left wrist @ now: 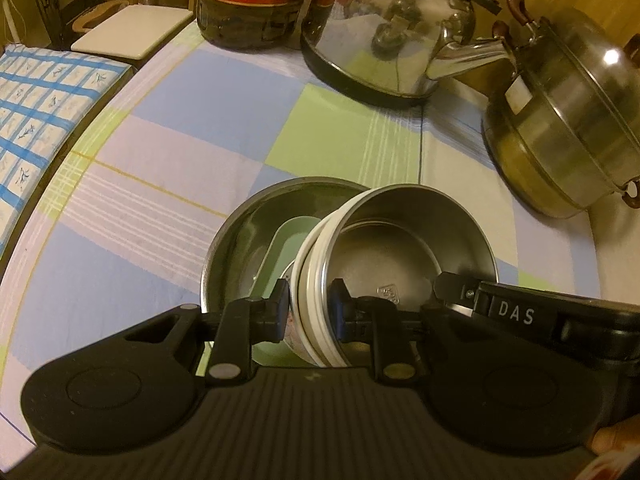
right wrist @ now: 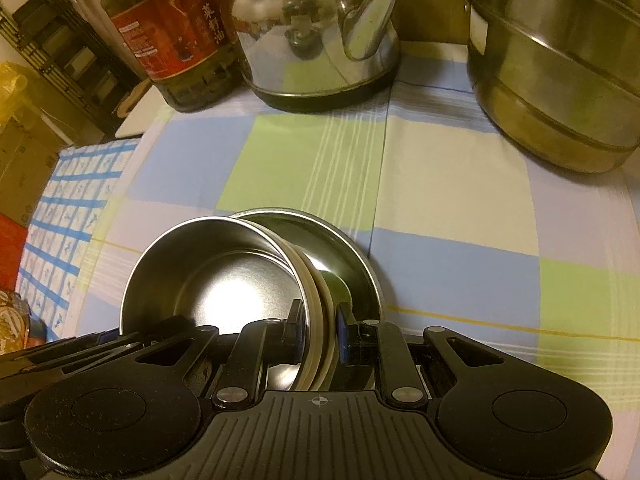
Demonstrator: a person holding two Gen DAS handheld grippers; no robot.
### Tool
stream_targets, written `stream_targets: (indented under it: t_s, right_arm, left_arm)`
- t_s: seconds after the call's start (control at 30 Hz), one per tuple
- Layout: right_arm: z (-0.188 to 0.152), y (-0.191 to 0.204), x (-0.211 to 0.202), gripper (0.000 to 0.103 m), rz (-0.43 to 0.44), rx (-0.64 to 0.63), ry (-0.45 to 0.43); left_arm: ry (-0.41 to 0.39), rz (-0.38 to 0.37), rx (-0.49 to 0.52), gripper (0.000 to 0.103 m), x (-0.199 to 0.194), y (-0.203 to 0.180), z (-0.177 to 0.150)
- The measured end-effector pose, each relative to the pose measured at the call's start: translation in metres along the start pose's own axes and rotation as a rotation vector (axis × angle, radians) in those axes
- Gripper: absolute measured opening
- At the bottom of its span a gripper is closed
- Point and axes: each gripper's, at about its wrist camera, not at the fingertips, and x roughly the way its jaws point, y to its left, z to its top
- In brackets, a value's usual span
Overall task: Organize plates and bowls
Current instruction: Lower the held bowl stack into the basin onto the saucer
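Bowls, a nested set of them with steel inside and white rims point(left wrist: 316, 280), hang tilted between my two tongs over a wide steel dish point(left wrist: 240, 232) on the checked cloth point(left wrist: 200, 100). My left tongs point(left wrist: 310, 312) pinch the stacked rims on one side; my right tongs point(right wrist: 318, 336) pinch the rims on the opposite side, one finger inside the top bowl point(right wrist: 208, 280) and one outside.

I judge the set stiff and fairly light, but the steel is slick and the bowls can slide against each other, so the rim is the only sound hold, and both grips must keep level or the stack will splay.

Only the left view shows a pale green dish point(left wrist: 280, 240) lying in the wide dish beneath, and the other tongs' body marked with letters. Only the right view shows the oil bottle's label point(right wrist: 172, 28) and the kettle's spout point(right wrist: 368, 20) head-on, beside a big steamer pot point(right wrist: 552, 80).
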Motion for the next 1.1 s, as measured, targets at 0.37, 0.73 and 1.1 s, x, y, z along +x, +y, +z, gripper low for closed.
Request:
stream_targets:
  t_s: [0.37,0.73,1.1]
  right_arm:
    - [0.0,0.003,0.018,0.016,-0.013,0.008,0.046]
    - [0.003,0.004,0.028,0.016,-0.018,0.012,0.063]
    - [0.001,0.004,0.03,0.016,-0.013,0.006,0.069]
  left_arm:
    - [0.045,0.006,-0.01,0.019,0.016,0.008,0.001]
    - [0.06,0.005,-0.02,0.019,0.024,0.011,0.002]
    - [0.048,0.006,-0.008,0.02,0.024,0.012,0.002]
